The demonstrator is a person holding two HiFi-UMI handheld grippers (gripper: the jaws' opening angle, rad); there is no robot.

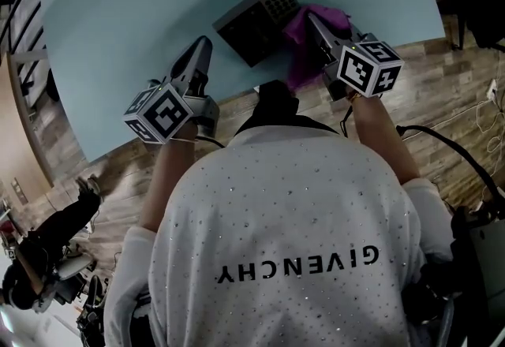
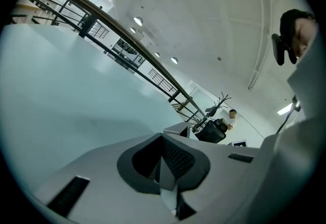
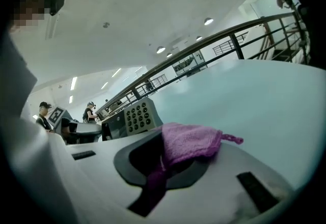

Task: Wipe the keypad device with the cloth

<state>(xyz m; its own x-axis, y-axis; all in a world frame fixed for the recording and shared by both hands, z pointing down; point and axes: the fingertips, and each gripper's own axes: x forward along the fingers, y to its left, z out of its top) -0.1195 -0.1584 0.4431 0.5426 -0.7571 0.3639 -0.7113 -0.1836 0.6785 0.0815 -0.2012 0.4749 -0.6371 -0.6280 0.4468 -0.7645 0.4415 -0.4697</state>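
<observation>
Right gripper (image 1: 314,25) has its jaws clamped tight on the purple cloth (image 1: 300,50). The cloth is right at the right side of the keypad device (image 1: 251,20), touching it or just beside it, I honestly can't tell which. The device sits by the near edge of the table (image 1: 118,22), toward its right end. Left gripper (image 1: 203,47) is pinched together with nothing in it, over bare table just left of the device by that same edge.

My guess is the wipe is only getting started. To do it well I'd tilt the right gripper so the fat wad of cloth lands on the button face, not the hard jaw tips. Then light strokes across the keys. I'd also use the left gripper to brace the casing so the device doesn't skate toward the edge.

What each camera gives you:
- **Right gripper view:** the actual pinch. The cloth (image 3: 191,141) is bunched on top of the jaws with a tail hanging below, and the rows of round buttons on the device (image 3: 137,116) sit a bit to the left.
- **Head view:** none of that detail, but it's the only one showing both grippers flanking the device and how close it is to the edge.
- **Left gripper view:** confirms the left gripper (image 2: 165,159) is empty. Otherwise it's mostly bare table.
</observation>
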